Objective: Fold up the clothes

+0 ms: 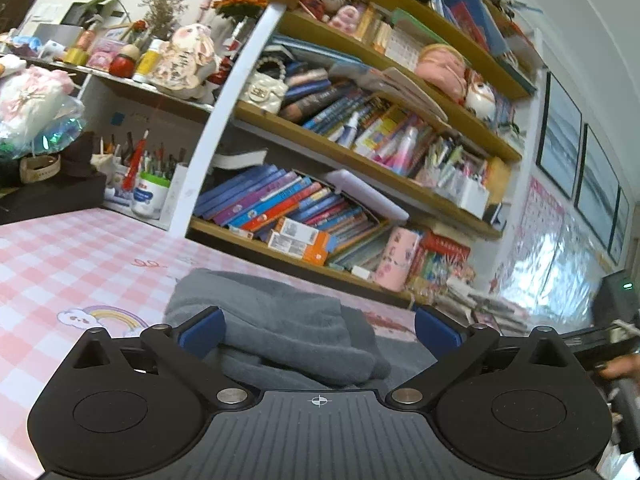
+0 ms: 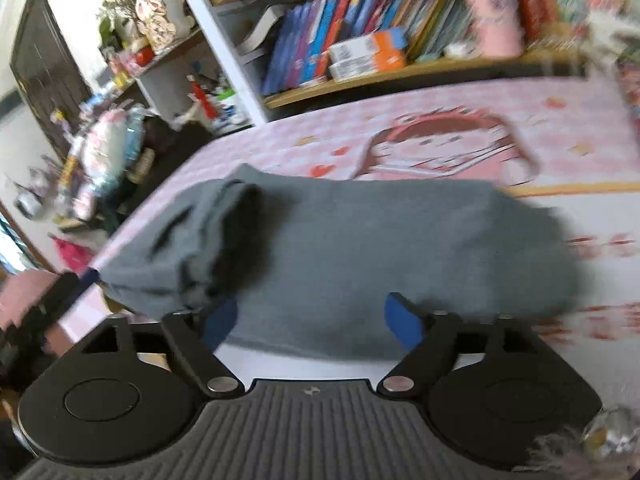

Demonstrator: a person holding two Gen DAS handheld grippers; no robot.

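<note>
Between the left tongs, spread, nothing gripped: grey garment, bunched fold | ahead of right tongs, spread, empty: same garment, roughly folded on pink checked worktop | judged: tidying remains | beyond: bookshelves.

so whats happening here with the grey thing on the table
A person with a handheld gripper in each hand is folding a grey fleece garment on a pink checked tablecloth. It lies in a folded bundle. The left gripper and the right gripper both stand open at its near edge, gripping nothing.
</note>
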